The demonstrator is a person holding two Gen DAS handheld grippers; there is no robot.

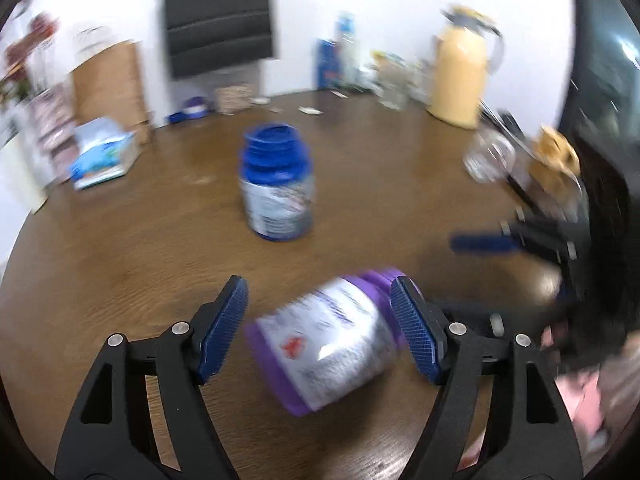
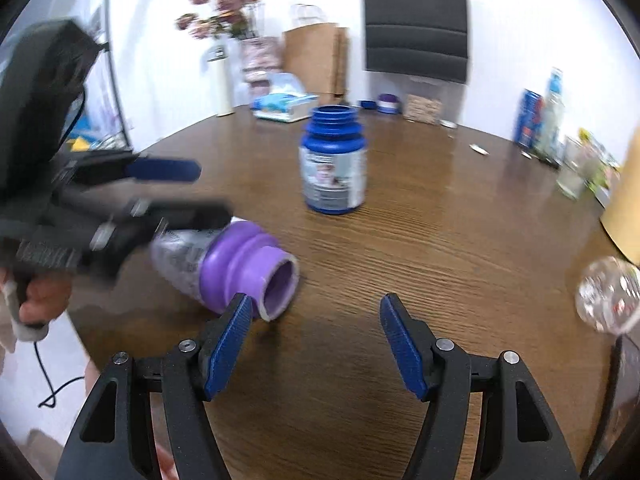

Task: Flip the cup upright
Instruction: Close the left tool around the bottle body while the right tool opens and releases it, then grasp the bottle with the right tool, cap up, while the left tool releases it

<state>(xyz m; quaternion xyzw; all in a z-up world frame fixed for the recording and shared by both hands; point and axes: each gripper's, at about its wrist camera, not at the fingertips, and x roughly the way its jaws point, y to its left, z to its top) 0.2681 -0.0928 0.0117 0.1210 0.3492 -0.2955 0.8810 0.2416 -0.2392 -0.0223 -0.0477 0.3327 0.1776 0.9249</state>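
Both jaws agape; purple bottle [image 1: 326,340] lying sideways

Purple cup [image 1: 328,340] sideways on table [image 1: 160,248]

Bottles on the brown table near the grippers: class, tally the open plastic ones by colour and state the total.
Blue: 1, the blue bottle, standing upright.
Purple: 1, the purple bottle, lying on its side between the fingers of the open left gripper.
Total: 2.
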